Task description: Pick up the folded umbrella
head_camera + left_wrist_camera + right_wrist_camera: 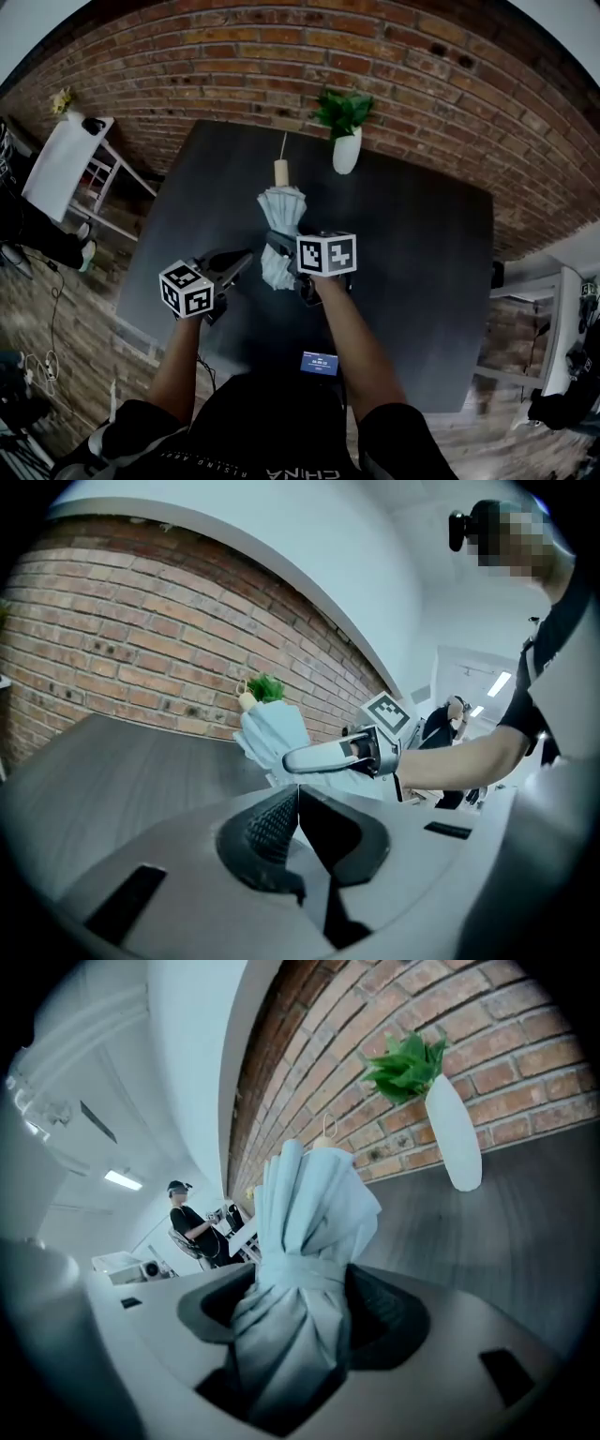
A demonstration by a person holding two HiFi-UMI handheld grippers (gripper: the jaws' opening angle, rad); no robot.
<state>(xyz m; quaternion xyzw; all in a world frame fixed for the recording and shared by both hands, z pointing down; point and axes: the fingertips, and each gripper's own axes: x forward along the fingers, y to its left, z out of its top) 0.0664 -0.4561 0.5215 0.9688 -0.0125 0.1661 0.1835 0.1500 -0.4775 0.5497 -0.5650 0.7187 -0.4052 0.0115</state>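
Found right gripper (298, 1309) clamped on folded umbrella (307, 1206) between its jaws, left gripper (298, 810) closed empty; grasp judged done, lift unconfirmed.

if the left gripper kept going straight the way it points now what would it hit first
Probably the right gripper, shut on the folded umbrella: its near finger lies across the line just ahead of the left gripper, itself shut and empty. Depth is hard to judge.

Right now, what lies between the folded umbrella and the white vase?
Nothing: in the head view only bare dark table separates the folded umbrella, clamped in the right gripper, from the white vase.
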